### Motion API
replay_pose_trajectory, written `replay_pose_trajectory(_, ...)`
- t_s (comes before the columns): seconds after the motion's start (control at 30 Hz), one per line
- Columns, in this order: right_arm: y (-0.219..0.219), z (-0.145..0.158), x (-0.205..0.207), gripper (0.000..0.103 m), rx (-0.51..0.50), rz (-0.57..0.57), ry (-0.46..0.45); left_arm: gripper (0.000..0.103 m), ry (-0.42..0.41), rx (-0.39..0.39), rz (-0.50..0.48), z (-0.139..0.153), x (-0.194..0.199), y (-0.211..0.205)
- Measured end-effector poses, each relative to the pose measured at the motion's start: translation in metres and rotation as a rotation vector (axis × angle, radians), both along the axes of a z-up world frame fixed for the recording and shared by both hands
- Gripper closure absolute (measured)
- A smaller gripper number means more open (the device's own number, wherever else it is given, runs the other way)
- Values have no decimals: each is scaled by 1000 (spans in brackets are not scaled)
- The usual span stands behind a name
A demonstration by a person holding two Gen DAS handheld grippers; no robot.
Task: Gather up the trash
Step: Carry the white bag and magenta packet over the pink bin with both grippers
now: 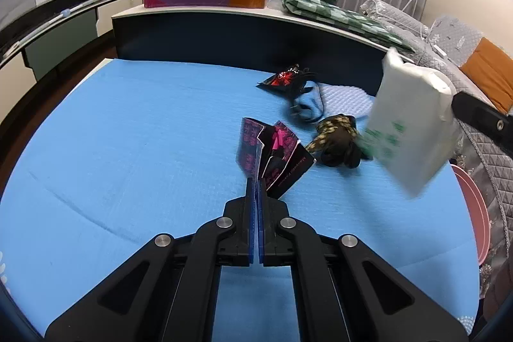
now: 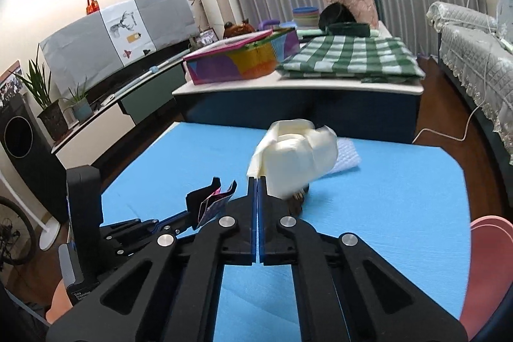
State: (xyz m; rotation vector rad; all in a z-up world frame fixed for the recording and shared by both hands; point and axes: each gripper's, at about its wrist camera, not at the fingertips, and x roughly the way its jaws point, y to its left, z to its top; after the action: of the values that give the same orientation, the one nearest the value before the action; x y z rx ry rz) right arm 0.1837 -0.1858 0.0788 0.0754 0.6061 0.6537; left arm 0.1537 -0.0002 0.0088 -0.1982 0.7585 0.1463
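Your left tongs [image 1: 256,181] are pinched shut on a torn black-and-pink wrapper [image 1: 272,154], lifted over the blue worktop [image 1: 128,133]. Your right tongs [image 2: 257,181] are closed on the edge of a white plastic bag [image 2: 295,156], which hangs blurred above the same worktop. Beyond the wrapper lie a dark patterned bundle [image 1: 336,138], a blue cloth [image 1: 309,103] and a red-and-black packet [image 1: 283,77]. A pink bin [image 2: 487,274] sits at the worktop's right edge.

A plain blue foam mat [image 1: 128,133] carries a torn black wrapper with pink print [image 1: 272,153]; right, a white plastic bag with green print [image 1: 413,124]; far, a green-and-white checked cloth [image 2: 349,56].
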Motion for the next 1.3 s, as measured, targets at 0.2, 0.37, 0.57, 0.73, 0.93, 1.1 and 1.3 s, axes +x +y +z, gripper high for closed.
replay_pose_trajectory(0.2, -22, 15, -12, 103, -19, -63, -37, 102, -23, 5, -25, 13, -13, -14)
replay_pose_trajectory(0.37, -37, 26, -21, 103, -43, -107, -67, 102, -42, 13, -51, 24, -21, -28)
replay_pose_trajectory(0.57, -55, 30, -28, 103, -63, -153, -75, 102, -66, 23, -82, 34, -31, -43)
replay_pose_trajectory(0.73, -71, 33, -33, 103, -67, -193, -82, 102, -82, 32, -104, 41, -36, -56)
replay_pose_trajectory(0.93, -86, 34, -34, 103, -68, -232, -80, 102, -87, 46, -132, 46, -35, -73)
replay_pose_trajectory(1.1, -97, 33, -32, 103, -81, -270, -89, 102, -90, 54, -150, 48, -33, -83)
replay_pose_trajectory(1.3, -113, 28, -27, 103, -105, -321, -82, 102, -96, 53, -167, 50, -31, -93)
